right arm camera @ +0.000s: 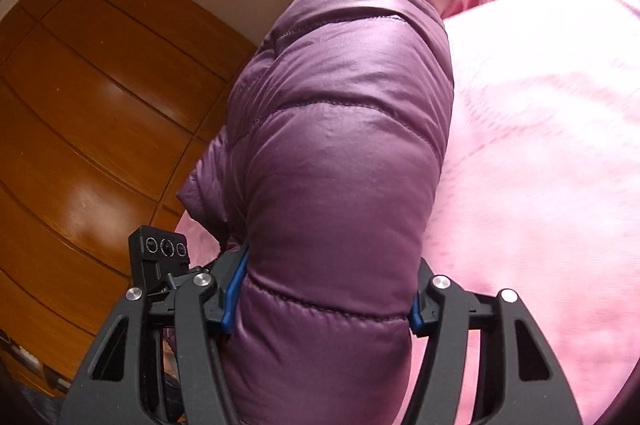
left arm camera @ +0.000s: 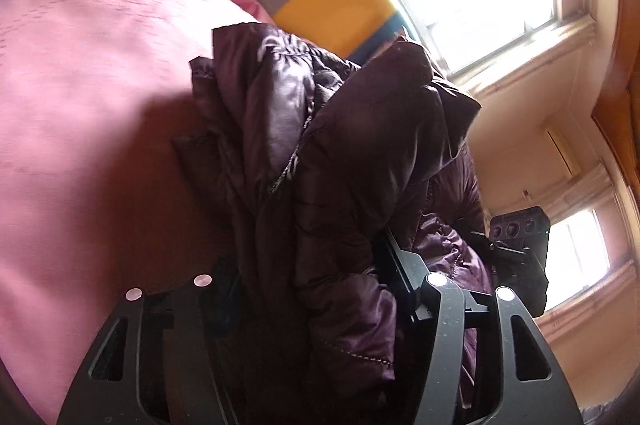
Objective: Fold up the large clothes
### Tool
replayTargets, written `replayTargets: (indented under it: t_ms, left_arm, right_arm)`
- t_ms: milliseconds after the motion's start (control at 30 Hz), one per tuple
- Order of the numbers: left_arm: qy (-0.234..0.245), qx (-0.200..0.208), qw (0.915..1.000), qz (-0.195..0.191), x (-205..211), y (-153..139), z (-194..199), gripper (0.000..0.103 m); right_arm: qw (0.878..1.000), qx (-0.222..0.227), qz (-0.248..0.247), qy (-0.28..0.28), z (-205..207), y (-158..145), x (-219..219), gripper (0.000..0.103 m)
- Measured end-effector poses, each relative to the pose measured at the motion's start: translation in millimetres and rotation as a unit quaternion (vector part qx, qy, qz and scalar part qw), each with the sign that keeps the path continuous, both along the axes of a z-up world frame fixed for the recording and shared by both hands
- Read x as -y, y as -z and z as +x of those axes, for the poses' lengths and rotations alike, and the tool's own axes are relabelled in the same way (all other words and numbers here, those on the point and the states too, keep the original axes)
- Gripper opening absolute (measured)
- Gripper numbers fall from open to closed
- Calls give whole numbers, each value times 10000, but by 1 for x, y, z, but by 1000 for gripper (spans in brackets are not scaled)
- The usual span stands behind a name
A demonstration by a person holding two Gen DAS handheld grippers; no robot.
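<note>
Purple quilted puffer jacket [left arm camera: 332, 161], shiny fabric, stitched horizontal baffles. Left wrist view: bunched, hanging in dark crumpled folds, zipper edge showing along one fold. Right wrist view: thick padded section [right arm camera: 340, 153] rounded, bulging upward, lit lighter mauve, smooth with few wrinkles. Garment lifted, not laid flat; lower part out of view. Whether partly folded cannot be told.

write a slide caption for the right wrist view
Right gripper clamps a puffy quilted purple jacket above pink bedding.
</note>
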State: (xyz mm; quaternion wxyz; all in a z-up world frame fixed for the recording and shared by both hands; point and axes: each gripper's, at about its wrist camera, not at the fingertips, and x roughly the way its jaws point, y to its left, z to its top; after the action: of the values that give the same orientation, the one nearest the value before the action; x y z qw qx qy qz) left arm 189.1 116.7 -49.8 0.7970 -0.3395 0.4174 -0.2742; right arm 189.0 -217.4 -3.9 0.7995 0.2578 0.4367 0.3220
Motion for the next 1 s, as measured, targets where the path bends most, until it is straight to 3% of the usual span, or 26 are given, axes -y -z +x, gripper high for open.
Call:
replayTargets:
  t_ms: [167,300,333,400,467,533,567,600,667,767,900,1000]
  left_arm:
    - [820,58,9966,77,88,-18,32,57]
    - [1422,125,9884,510,165,-30,60,57]
    - [1521,101,9859,693,183,-30,66,57]
    - [1641,67,9757,1447,222,-25,73,55]
    - [1669,371,9598,2225,252,-22,70,61]
    - [1629,452,9541,2472,259,-20,67,64]
    - [1608,445,9557,2427,256,-19,67,64]
    - [1555,430,9576,2387,254,-20,68,64]
    - [1392,485,9585,2440,241,-20,66,64]
    - [1187,831,9513,2721,237,-30,41,64]
    - [1016,825,9520,2766,231,-33,32,64]
    - [1009,761,9530,2753,226,-30,31,64]
  right_arm:
    - [9965,380,-165,723,-30,-29,73,59]
    - [9885,362,-332,1430,-49,-28,137,59]
    - [9859,308,-441,1585,-51,-24,150,59]
    - [9791,71,-799,1869,-56,-10,173,61]
    - [9759,-262,-882,1978,-57,8,183,63]
    - [9731,-367,-826,2117,-64,17,187,77]
    - [9710,-378,-863,2198,-68,17,187,89]
    - [9674,-340,-969,2315,-73,12,187,93]
    - [9579,-77,-1312,2554,-77,0,186,93]
    - [9424,537,-1644,2863,-93,-34,170,90]
    - [9351,1001,-2205,2588,-83,-52,127,86]
    - [9344,908,-2645,2207,-55,-39,100,85]
